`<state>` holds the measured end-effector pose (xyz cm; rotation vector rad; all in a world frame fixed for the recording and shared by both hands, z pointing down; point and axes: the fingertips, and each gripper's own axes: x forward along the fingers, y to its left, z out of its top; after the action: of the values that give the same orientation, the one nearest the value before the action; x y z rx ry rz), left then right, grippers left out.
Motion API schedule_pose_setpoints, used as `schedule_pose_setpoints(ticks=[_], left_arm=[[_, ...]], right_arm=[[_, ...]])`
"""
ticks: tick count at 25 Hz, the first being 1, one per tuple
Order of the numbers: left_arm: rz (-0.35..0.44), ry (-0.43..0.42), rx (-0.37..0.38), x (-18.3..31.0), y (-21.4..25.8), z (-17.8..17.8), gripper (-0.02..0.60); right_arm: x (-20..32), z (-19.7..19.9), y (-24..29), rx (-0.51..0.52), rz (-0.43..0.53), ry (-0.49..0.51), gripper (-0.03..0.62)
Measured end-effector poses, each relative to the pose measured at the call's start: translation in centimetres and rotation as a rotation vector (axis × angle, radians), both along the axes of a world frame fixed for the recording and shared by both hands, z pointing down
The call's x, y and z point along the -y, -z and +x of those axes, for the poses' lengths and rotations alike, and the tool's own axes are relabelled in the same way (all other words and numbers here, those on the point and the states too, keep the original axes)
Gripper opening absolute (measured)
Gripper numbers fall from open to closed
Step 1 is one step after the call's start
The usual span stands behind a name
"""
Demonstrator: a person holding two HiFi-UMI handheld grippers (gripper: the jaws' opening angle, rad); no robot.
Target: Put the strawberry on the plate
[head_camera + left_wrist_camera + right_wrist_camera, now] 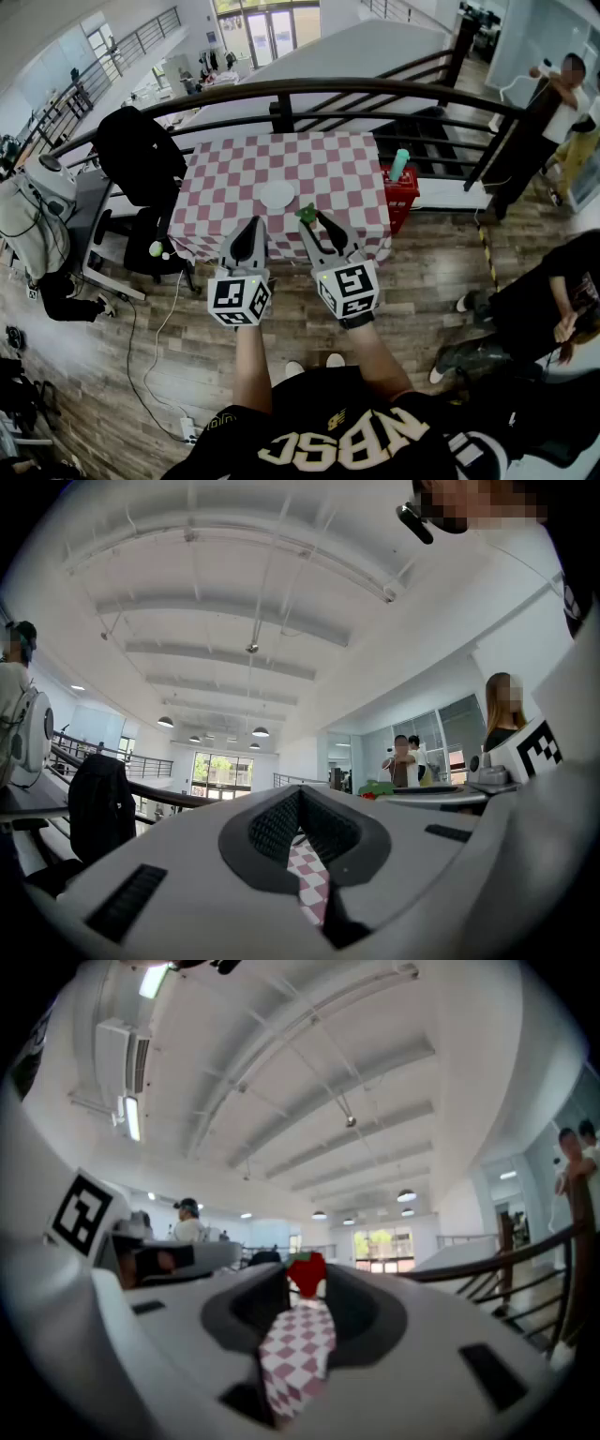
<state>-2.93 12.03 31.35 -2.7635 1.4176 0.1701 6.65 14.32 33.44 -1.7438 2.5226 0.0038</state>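
A white plate (277, 195) lies near the middle of the red-and-white checked table (337, 164). The red strawberry (307, 1274) with green leaves (306, 212) sits between the fingertips of my right gripper (315, 219), which is shut on it. It fills the gap at the tips (307, 1279) and hangs over the cloth just right of and nearer than the plate. My left gripper (251, 225) hovers beside it over the table's near edge. Its jaws (300, 803) meet at the tips with nothing between them.
A black office chair (141, 159) draped with a dark jacket stands at the table's left. A red basket (399, 187) with a teal bottle stands at its right. A dark railing (375, 94) runs behind. People stand and sit at the right (562, 103).
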Motion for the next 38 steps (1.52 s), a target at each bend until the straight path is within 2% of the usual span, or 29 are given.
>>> schedule_pose_setpoints(ticks=[9, 12, 16, 19, 23, 27, 31, 38], left_arm=[[0.006, 0.018, 0.02, -1.0, -1.2, 4.2, 0.014], [-0.007, 0.036, 0.037, -1.4, -2.3, 3.8, 0.014], [-0.028, 0.083, 0.017, 0.1, -3.1, 2.1, 0.014], [-0.033, 0.087, 0.006, 1.6, -3.7, 2.0, 0.014], [-0.043, 0.081, -0.013, 5.2, -4.7, 1.7, 0.014], [-0.037, 0.065, -0.036, 11.0, -4.7, 1.5, 0.014], [-0.051, 0.008, -0.038, 16.3, -3.9, 1.4, 0.014], [-0.067, -0.032, -0.051, 24.7, -3.5, -1.0, 0.014]], right_arm=[[0.2, 4.3, -1.4, 0.018, -0.012, 0.006, 0.143], [0.6, 5.1, -2.2, 0.029, -0.03, -0.004, 0.143], [1.3, 4.2, -3.1, 0.007, -0.043, 0.021, 0.143], [2.6, 3.8, -3.7, 0.003, -0.047, 0.029, 0.143], [5.5, 3.4, -4.7, -0.02, -0.063, 0.023, 0.143], [10.2, 2.8, -4.9, -0.046, -0.061, 0.008, 0.143], [15.2, 1.5, -3.7, -0.05, -0.053, -0.01, 0.143], [23.6, -1.3, -3.1, -0.075, -0.064, -0.036, 0.143]])
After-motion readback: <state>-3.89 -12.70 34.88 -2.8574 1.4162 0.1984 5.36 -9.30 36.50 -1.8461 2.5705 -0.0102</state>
